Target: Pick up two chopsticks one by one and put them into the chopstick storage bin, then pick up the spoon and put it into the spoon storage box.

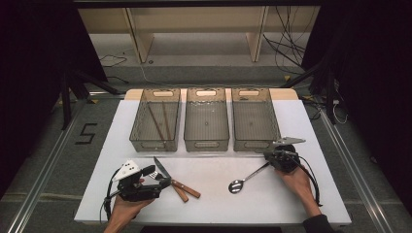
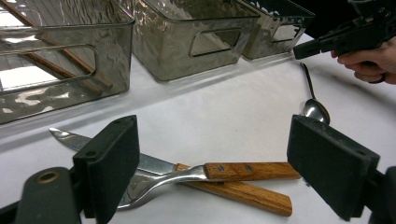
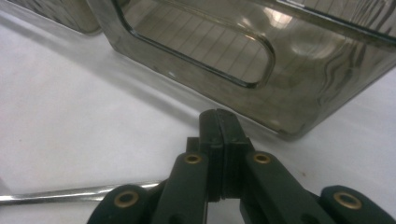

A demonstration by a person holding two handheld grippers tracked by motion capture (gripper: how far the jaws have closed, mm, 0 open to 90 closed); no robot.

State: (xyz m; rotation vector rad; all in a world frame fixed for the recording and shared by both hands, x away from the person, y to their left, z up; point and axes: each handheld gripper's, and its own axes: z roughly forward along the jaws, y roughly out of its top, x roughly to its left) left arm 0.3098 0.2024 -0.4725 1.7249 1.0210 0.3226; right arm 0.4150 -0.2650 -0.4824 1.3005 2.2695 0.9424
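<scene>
While the left gripper (image 1: 154, 180) hung low over the crossed knife (image 2: 154, 164) and fork (image 2: 196, 173), its jaws stood wide on either side of the wooden handles, gripping nothing. The right gripper (image 3: 218, 122) had its jaws pressed together, and the spoon (image 1: 247, 178) handle passed beneath them; whether it was actually pinched could not be told. By my judgement the sorting of cutlery into the three smoked bins (image 1: 206, 119) was at the pick-up step: next the left jaws needed to drop and close on a single handle. A white tabletop (image 1: 214, 201) carried everything, with chopsticks (image 1: 160, 121) already in the left bin. Beyond lay a grey floor, cables and wooden shelving.
</scene>
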